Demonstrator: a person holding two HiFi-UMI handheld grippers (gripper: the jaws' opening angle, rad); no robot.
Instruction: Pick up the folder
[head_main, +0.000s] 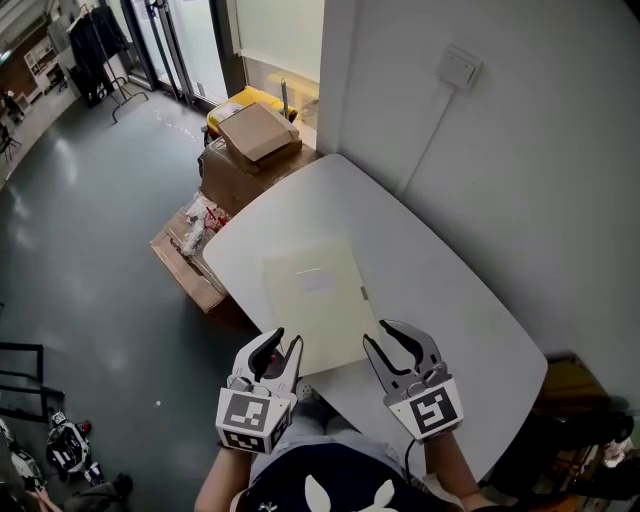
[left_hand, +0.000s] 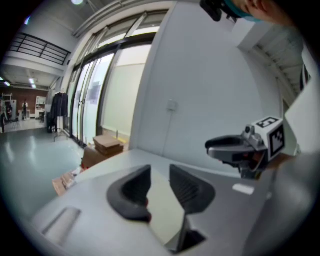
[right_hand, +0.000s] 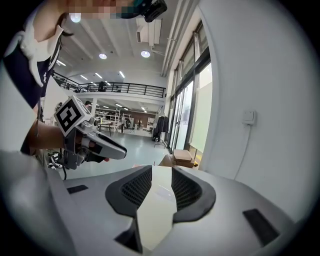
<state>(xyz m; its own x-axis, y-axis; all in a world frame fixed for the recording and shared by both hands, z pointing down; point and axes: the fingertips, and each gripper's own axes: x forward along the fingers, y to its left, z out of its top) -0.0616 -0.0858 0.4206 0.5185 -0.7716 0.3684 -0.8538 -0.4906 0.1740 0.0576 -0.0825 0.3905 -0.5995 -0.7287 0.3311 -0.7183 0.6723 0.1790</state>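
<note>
Just beyond left gripper, right gripper, folder

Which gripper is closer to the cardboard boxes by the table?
Left. The left gripper hovers at the folder's corner toward the boxes; the right gripper on its other side.

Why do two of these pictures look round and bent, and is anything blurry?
Left gripper view: a wide-angle lens bends the window frames and darkens the corners; the left gripper looks soft. Right gripper view: same bending, sharper, bright ceiling lamps. Head view: straight lines, light shining off the floor.
</note>
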